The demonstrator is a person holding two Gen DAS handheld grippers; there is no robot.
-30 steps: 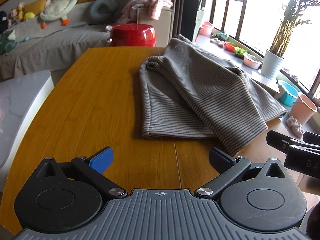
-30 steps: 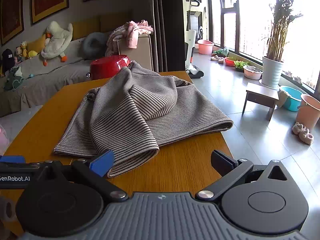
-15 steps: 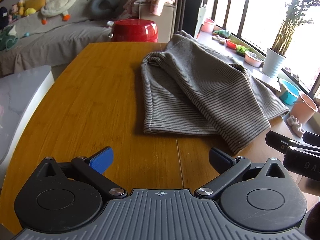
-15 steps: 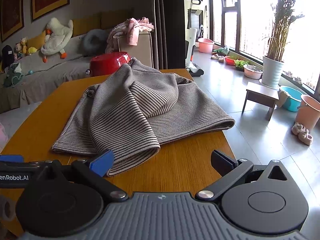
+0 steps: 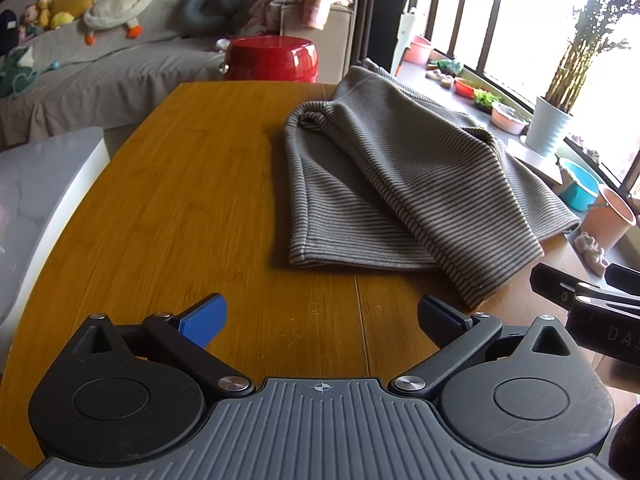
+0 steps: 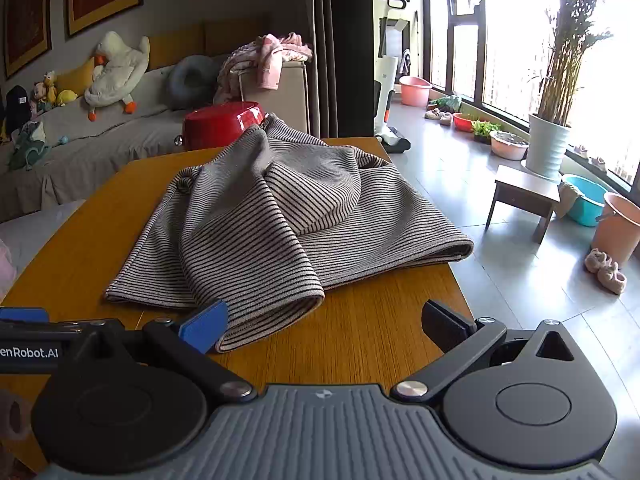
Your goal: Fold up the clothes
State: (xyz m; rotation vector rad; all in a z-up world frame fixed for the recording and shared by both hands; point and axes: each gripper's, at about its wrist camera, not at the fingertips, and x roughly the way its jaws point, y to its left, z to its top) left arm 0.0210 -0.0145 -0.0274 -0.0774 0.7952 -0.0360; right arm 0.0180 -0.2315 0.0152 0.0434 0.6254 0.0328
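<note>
A grey striped garment [image 5: 392, 184] lies rumpled on the wooden table [image 5: 192, 184], on its right half, with one sleeve folded across the body. It also shows in the right wrist view [image 6: 280, 220], where a sleeve end reaches toward the near edge. My left gripper [image 5: 320, 316] is open and empty, low over the bare table in front of the garment's hem. My right gripper [image 6: 324, 320] is open and empty, just short of the sleeve end; it appears at the right edge of the left wrist view [image 5: 580, 300].
A red stool [image 5: 272, 58] stands behind the table's far edge. A grey sofa [image 5: 100, 68] with plush toys is at the back left. A grey-white surface [image 5: 36, 200] lies left of the table. A small stool [image 6: 524, 200], buckets and a potted plant [image 6: 548, 148] are on the floor at right.
Both grippers have moved slightly forward and lower toward the garment. The garment has not moved. Both jaws stay open.
</note>
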